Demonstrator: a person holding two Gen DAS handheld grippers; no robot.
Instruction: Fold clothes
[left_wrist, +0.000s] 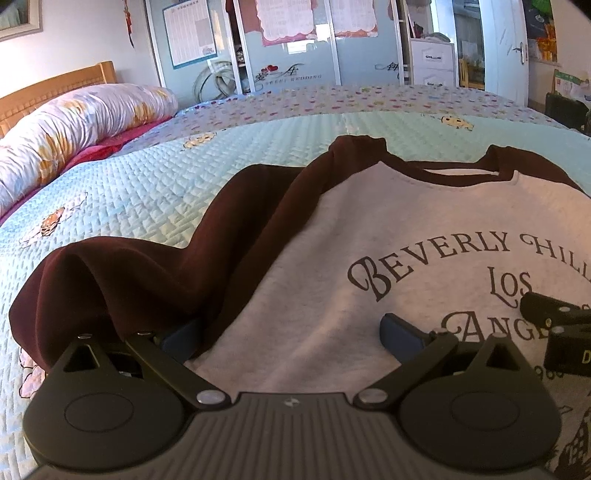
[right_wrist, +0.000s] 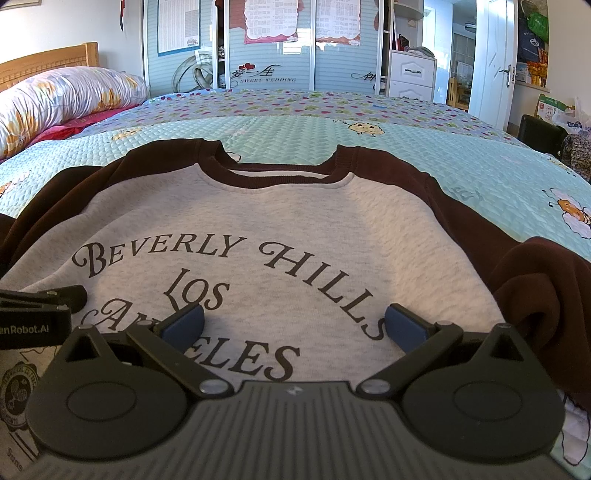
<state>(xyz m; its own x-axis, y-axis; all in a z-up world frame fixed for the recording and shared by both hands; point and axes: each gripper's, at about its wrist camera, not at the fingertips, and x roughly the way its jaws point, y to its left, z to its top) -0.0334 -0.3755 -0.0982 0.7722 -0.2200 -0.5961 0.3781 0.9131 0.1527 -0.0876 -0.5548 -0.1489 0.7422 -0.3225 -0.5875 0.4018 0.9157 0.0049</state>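
Note:
A grey sweatshirt (left_wrist: 369, 229) (right_wrist: 258, 221) with dark maroon sleeves and black "Beverly Hills Los Angeles" lettering lies face up on the bed. Its left sleeve (left_wrist: 155, 266) is bunched up beside the body, and its right sleeve (right_wrist: 546, 280) is bunched at the right. My left gripper (left_wrist: 291, 336) hovers open over the shirt's left chest, its left pad close to the maroon sleeve. My right gripper (right_wrist: 295, 325) is open over the lettering with nothing between its fingers. Each gripper shows at the edge of the other's view.
The quilted light-blue bedspread (right_wrist: 288, 136) stretches beyond the collar. A rolled floral duvet (left_wrist: 74, 125) (right_wrist: 62, 99) lies along the wooden headboard at left. Wardrobe doors (right_wrist: 266, 44) stand behind the bed, and a white door (right_wrist: 495, 62) with bags beside it is at far right.

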